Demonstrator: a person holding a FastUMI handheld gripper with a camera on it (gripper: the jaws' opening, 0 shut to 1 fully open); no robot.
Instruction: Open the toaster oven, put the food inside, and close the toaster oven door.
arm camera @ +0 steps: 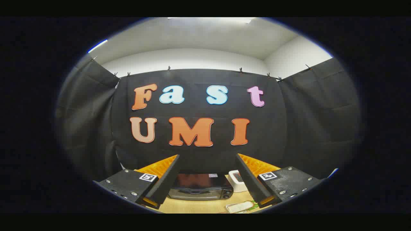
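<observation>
The gripper (207, 157) was held up high, looking down at a light wooden table (192, 207). Its two fingers (167, 179) were spread wide apart and held nothing. Between the fingers and beyond them sat the black toaster oven (200, 187), with its door shut. A small white box-like thing (237, 181) stood just beside the oven, close to the right finger. Nearer, in front of the oven, lay a flat tray with pale food (240, 207) on the table. Black cloth walls (305, 128) hung behind it all.
</observation>
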